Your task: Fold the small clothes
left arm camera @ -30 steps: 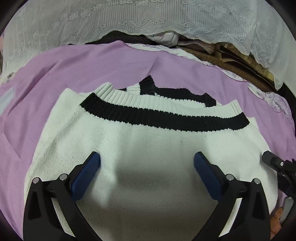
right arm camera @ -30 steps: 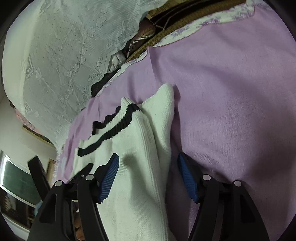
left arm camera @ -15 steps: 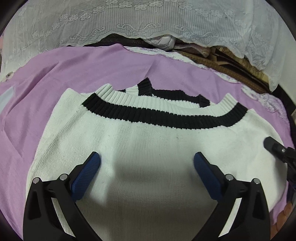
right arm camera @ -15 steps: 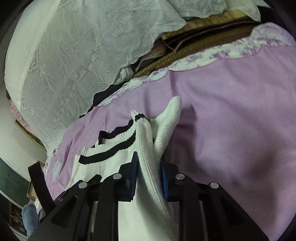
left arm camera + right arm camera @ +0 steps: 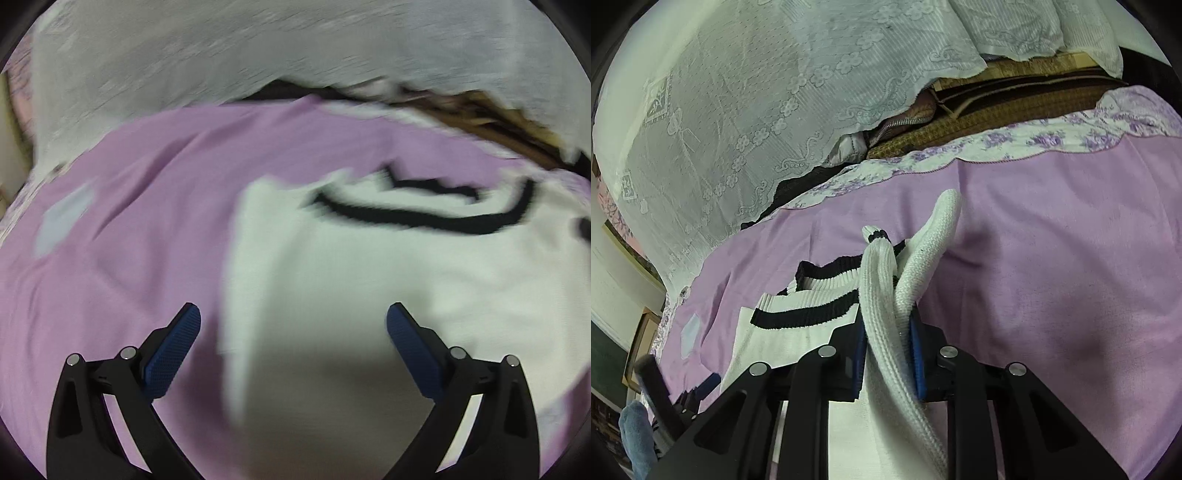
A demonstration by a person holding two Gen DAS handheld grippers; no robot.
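Right tongs (image 5: 888, 354) pinch the white sweater's (image 5: 879, 295) edge; left tongs (image 5: 293, 350) gape.

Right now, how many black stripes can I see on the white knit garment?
2: one wide stripe across the nearer ribbed edge of the white knit garment, one stripe behind it. Folds may hide others.

Both of my hand-held grippers angled downward

My right hand-held gripper (image 5: 888, 345) has just clamped its jaws on white knit; my left hand-held gripper (image 5: 293, 332) hangs with jaws spread wide.
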